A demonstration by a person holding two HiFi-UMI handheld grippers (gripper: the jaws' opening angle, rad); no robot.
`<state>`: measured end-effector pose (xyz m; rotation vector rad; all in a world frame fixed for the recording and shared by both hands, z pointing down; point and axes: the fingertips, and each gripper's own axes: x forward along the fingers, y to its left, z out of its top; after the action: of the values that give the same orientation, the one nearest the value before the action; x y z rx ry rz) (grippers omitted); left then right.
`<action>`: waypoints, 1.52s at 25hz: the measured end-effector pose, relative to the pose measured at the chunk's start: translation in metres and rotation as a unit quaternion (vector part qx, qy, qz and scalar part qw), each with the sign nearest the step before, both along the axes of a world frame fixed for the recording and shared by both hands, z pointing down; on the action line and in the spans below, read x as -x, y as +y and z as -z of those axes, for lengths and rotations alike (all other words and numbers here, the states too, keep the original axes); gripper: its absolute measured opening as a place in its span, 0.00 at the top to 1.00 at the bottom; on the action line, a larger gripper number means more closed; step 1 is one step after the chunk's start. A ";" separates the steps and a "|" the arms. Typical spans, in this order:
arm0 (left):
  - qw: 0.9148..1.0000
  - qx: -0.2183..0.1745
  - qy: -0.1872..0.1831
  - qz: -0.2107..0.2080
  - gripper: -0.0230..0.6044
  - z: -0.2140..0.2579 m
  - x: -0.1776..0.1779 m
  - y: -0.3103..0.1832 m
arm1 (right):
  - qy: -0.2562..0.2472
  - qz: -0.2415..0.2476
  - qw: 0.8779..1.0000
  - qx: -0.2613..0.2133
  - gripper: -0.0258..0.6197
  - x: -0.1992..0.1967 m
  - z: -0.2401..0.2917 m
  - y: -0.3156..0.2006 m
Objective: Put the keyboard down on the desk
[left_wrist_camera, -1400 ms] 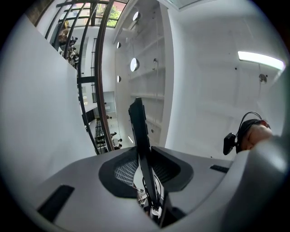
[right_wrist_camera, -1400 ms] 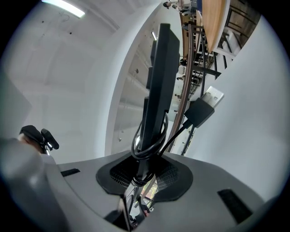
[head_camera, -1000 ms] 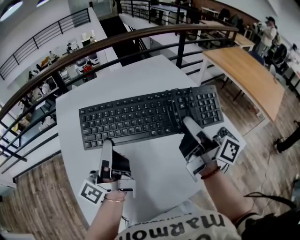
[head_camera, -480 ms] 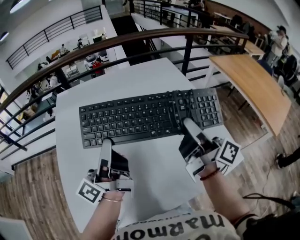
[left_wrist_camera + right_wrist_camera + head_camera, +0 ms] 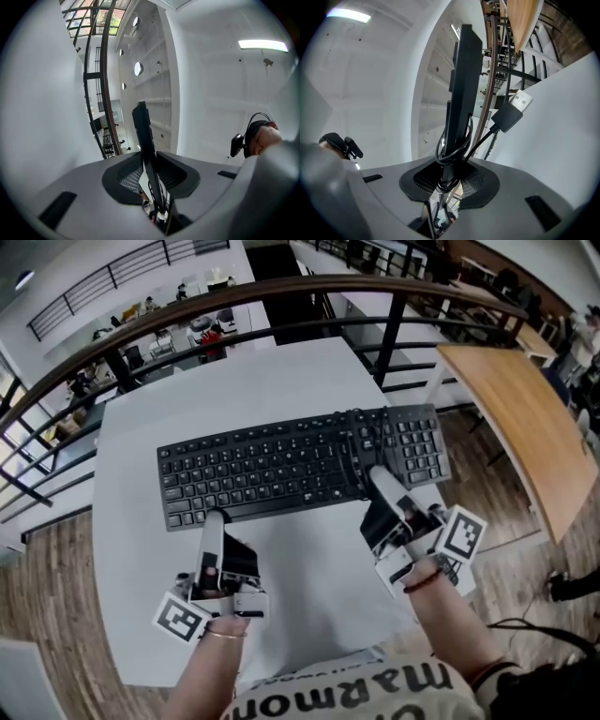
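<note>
Keyboard (image 5: 281,470) sits over the middle of the white desk (image 5: 309,568), its near edge clamped by the left gripper (image 5: 214,519) and right gripper (image 5: 380,476). Judged step: setting down. Next it likely needs settling flat, then both grips loosened.

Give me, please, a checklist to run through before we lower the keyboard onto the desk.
1. Left gripper grip: ok, fingers shut on the keyboard's near edge.
2. Right gripper grip: ok, shut on the same edge.
3. Desk under the keyboard: ok, bare white top.
4. Cable: not ok, looped round the keyboard, its USB plug hanging loose on the desk side.
5. Keys facing up: ok.
6. Gap left to the desk: cannot tell.
</note>
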<state>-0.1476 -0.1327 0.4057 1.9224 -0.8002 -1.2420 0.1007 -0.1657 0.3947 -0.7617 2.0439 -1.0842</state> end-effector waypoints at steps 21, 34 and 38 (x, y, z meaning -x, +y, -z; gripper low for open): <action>0.997 0.061 -0.027 0.047 0.82 0.006 -0.010 0.014 | -0.021 0.053 0.995 0.076 0.78 -0.002 -0.011 -0.010; 0.988 0.136 -0.051 0.055 0.82 0.019 -0.012 0.019 | -0.030 0.063 0.989 0.133 0.78 -0.004 -0.011 -0.007; 0.985 0.157 -0.054 0.050 0.82 0.032 -0.011 0.022 | -0.034 0.063 0.986 0.152 0.78 -0.005 -0.012 -0.006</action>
<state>-0.1367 -0.1105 0.3736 1.7206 -1.0912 -1.0053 0.1054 -0.1719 0.4062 -0.7389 1.9136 -1.4974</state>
